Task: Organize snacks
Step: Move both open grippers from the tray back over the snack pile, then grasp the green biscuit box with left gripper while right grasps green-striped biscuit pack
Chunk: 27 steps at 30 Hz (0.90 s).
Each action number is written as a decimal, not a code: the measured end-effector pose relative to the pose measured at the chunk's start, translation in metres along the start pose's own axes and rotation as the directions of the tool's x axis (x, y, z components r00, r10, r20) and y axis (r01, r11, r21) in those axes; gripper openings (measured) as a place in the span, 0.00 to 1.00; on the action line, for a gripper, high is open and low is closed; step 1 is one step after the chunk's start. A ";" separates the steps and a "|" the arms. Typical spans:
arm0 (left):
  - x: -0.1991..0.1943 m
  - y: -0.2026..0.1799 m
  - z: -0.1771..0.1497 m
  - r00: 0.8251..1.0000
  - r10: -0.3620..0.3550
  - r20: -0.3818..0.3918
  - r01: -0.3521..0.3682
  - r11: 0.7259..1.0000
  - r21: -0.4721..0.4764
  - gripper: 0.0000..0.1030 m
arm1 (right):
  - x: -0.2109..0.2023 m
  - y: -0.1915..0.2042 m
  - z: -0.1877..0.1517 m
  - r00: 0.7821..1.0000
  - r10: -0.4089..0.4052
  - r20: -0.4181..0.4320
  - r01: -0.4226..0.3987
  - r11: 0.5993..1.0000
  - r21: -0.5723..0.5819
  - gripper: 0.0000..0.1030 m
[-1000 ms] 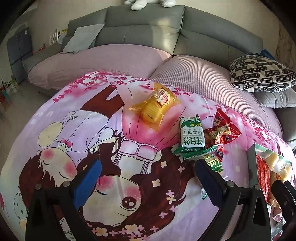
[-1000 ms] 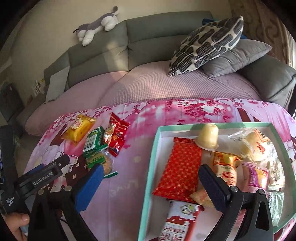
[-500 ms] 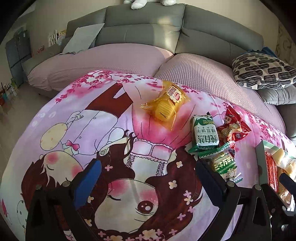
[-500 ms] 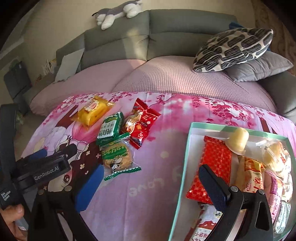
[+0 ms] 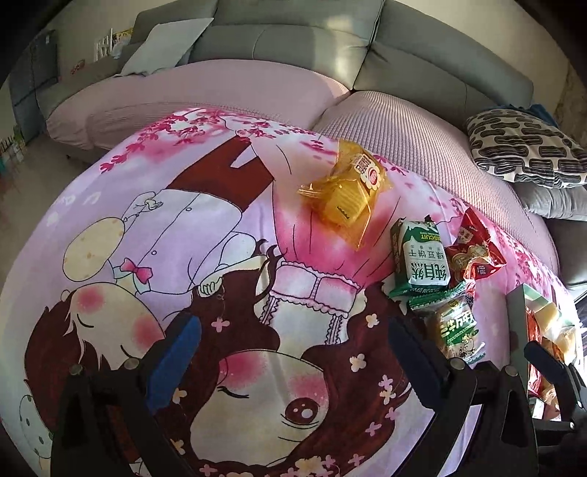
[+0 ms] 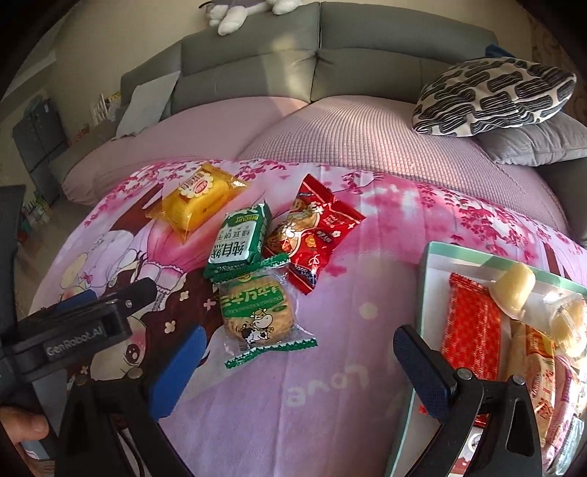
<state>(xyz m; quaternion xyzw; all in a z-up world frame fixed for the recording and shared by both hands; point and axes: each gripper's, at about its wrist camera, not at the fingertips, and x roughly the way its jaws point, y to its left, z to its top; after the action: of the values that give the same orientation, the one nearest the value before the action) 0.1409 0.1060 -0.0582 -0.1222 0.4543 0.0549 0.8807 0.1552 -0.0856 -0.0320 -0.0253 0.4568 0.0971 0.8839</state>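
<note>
Several snacks lie loose on the pink cartoon cloth: a yellow cake pack (image 6: 200, 200) (image 5: 346, 192), a green biscuit pack (image 6: 240, 240) (image 5: 420, 257), a red snack pack (image 6: 312, 231) (image 5: 475, 251) and a clear cookie pack with green trim (image 6: 258, 312) (image 5: 456, 328). At the right, a mint-rimmed tray (image 6: 425, 290) (image 5: 515, 323) holds several snacks, among them a red wafer pack (image 6: 471, 330). My right gripper (image 6: 297, 367) hangs open above the cloth between cookie pack and tray. Well left of the snacks, my left gripper (image 5: 297, 352) (image 6: 121, 293) is open and holds nothing.
A grey sofa (image 5: 293, 40) with pink seat covers (image 6: 348, 143) curves behind the table. A black-and-white patterned cushion (image 6: 491, 95) (image 5: 524, 146) lies at the right. A plush toy (image 6: 249, 11) sits on the sofa back. A hand (image 6: 22, 429) grips the left tool.
Both grippers have shifted left across the table: the tray slid toward the right edge of both views. The loose snacks now sit ahead of the right gripper. Both stayed open.
</note>
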 end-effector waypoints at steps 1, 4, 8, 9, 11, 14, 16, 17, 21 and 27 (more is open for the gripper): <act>0.001 0.000 0.000 1.000 0.002 -0.004 -0.002 1.000 0.004 0.98 | 0.003 0.002 0.000 1.000 -0.001 -0.006 0.001 1.000 -0.006 1.00; 0.000 0.000 0.003 1.000 0.005 -0.003 -0.005 1.000 0.005 0.98 | 0.012 0.007 0.001 1.000 -0.002 -0.020 0.002 1.000 -0.020 1.00; -0.002 0.004 0.017 1.000 0.007 0.018 -0.007 1.000 -0.006 0.98 | 0.025 0.010 0.003 0.999 -0.020 -0.030 0.019 0.999 -0.038 1.00; -0.004 0.004 0.021 1.000 0.007 0.030 -0.007 1.000 -0.010 0.98 | 0.027 0.009 0.003 0.999 -0.023 -0.032 0.021 0.999 -0.039 0.99; -0.005 0.005 0.025 0.999 0.000 0.044 0.000 1.000 -0.010 0.98 | 0.031 0.009 0.003 0.999 -0.021 -0.040 0.019 0.999 -0.041 0.92; -0.003 0.004 0.027 0.999 -0.015 0.040 0.015 1.000 -0.010 0.98 | 0.037 0.008 0.004 0.999 -0.010 -0.044 0.008 0.999 -0.037 0.90; -0.001 0.002 0.027 0.999 -0.029 0.032 0.030 1.000 -0.011 0.98 | 0.040 0.010 0.004 0.999 -0.011 -0.044 0.010 0.999 -0.042 0.89; 0.000 0.001 0.027 0.999 -0.034 0.029 0.034 0.999 -0.007 0.98 | 0.041 0.011 0.005 0.999 -0.014 -0.045 0.012 0.999 -0.047 0.88; 0.001 -0.006 0.027 0.998 -0.052 0.029 0.052 0.999 0.010 0.98 | 0.045 0.018 0.007 0.999 -0.008 -0.041 0.006 0.998 -0.059 0.80; 0.001 -0.016 0.027 0.997 -0.069 0.029 0.068 0.997 0.031 0.98 | 0.042 0.011 0.008 1.000 0.004 -0.027 -0.005 1.000 -0.028 0.67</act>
<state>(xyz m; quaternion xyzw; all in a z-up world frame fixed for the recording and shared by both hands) 0.1661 0.0981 -0.0408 -0.1234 0.4374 0.0196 0.8906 0.1827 -0.0676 -0.0611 -0.0381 0.4675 0.1052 0.8769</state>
